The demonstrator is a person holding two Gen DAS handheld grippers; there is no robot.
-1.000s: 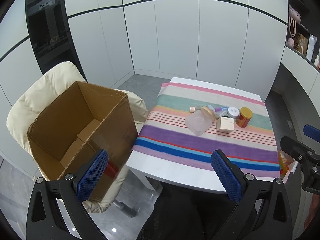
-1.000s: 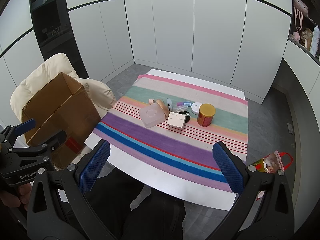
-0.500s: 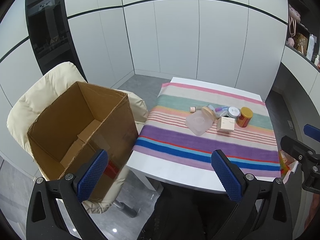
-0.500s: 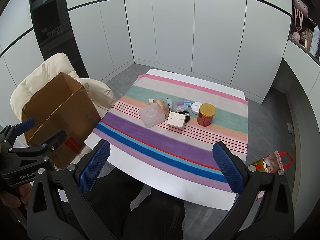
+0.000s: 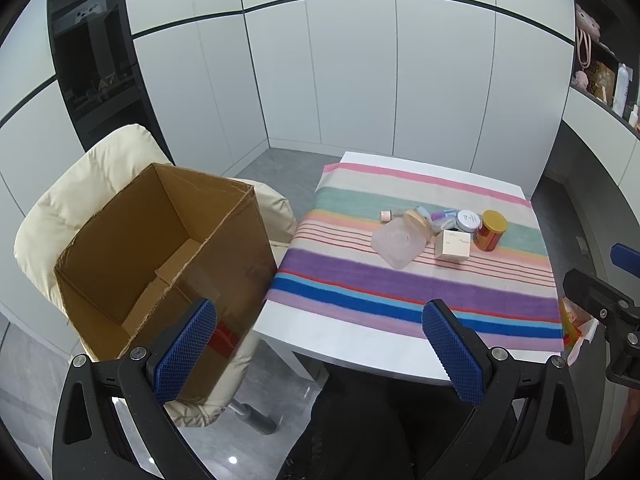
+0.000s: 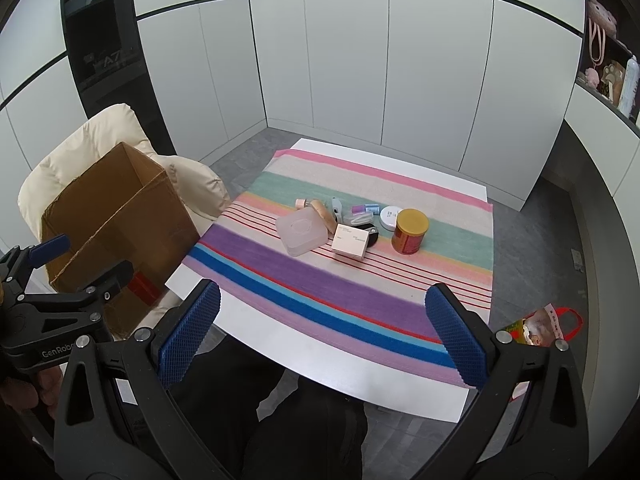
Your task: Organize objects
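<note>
While both my claws hang short of the table's near edge, the left gripper and the right gripper each stand with fingers wide apart and nothing between them. The things to sort sit clustered mid-way across the striped cloth, straight ahead and beyond my reach for now: a frosted container, a small white carton just beside it, and a red can with a gold lid standing upright to the right. The carton lies flat, its long axis running roughly left to right across my view. The cardboard box rests open-topped on the cream chair, off to my left. I judge my right claw nearer the cluster, my left nearer the box.
</note>
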